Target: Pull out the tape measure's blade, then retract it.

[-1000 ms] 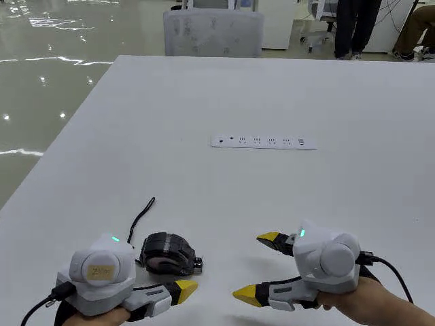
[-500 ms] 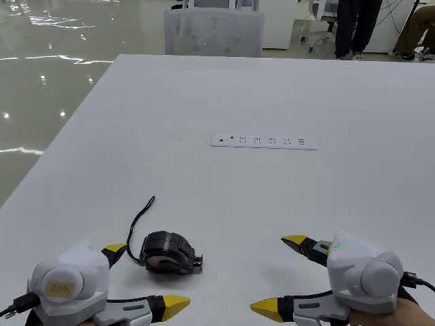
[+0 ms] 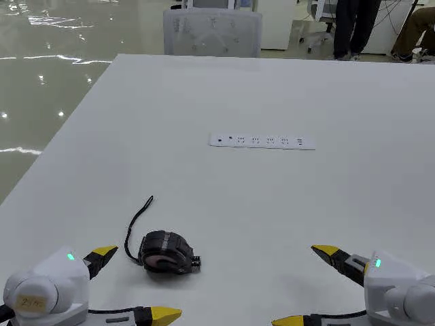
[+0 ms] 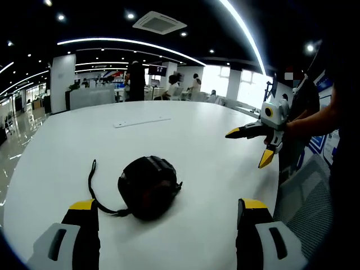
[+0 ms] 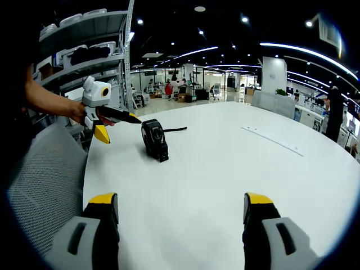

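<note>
A black tape measure (image 3: 166, 252) with a black wrist strap (image 3: 136, 222) lies on the white table (image 3: 258, 95), its blade drawn in. It sits between the yellow fingertips of my left gripper's view (image 4: 148, 185) and ahead to the left in the right gripper view (image 5: 154, 139). My left gripper (image 3: 132, 283) is open at the table's near left, just short of the tape measure, touching nothing. My right gripper (image 3: 315, 285) is open at the near right, well apart from it. Each gripper appears in the other's view: right gripper (image 4: 254, 145), left gripper (image 5: 118, 126).
A white power strip (image 3: 262, 141) lies flat mid-table, beyond the tape measure. A grey chair (image 3: 212, 32) stands at the far edge. People stand far back right (image 3: 357, 27). The table's left edge drops to a glossy floor.
Both grippers have drawn back toward me and apart, the left one leftward and the right one rightward, lower in the head view. The tape measure has stayed put.
</note>
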Demonstrator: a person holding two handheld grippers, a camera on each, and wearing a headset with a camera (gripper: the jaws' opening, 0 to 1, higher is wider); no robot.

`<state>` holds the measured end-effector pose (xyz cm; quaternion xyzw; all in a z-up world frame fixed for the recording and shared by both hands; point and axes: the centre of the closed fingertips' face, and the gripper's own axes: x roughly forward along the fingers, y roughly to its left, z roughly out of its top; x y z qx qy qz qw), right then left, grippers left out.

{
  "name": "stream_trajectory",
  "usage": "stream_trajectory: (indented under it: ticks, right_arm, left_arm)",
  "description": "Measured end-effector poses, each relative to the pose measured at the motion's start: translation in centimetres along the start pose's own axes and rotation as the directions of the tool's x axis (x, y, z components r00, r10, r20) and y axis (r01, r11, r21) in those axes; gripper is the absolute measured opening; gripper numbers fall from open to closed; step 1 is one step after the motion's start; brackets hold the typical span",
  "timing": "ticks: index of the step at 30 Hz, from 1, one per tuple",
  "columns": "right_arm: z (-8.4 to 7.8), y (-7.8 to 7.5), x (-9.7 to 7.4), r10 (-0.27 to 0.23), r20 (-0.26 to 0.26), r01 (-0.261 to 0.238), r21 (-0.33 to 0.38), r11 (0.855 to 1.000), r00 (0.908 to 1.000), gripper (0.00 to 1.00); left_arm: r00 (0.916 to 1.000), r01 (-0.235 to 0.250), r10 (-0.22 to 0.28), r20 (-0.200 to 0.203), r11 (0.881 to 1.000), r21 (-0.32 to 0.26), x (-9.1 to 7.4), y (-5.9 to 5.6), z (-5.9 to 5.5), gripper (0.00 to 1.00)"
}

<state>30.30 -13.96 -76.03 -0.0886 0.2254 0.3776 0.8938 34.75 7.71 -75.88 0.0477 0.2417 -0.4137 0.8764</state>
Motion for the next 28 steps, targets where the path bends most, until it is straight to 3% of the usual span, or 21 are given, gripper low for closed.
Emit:
stream_trajectory:
  ticks: [5,10,28]
  right_arm:
    - [-0.4,-0.4,-0.9,-0.032,0.004,0.032,0.013,0.999,0.9995,0.96]
    - [-0.5,-0.1,-1.4,-0.029,0.004,0.029,0.012,1.0,0.9996,0.97]
    - [0.1,0.1,-2.2,-0.022,0.048,0.022,0.02,1.0,0.9986,0.98]
  left_arm:
    - [1.0,-0.003,0.003,0.007,1.0,0.012,-0.2,0.1,0.3,1.0]
    - [0.9996,0.02,-0.02,0.02,0.999,0.035,-0.4,-0.4,0.7,1.0]
    - [0.9981,0.05,-0.053,0.031,0.995,0.091,-1.0,-0.7,0.4,1.0]
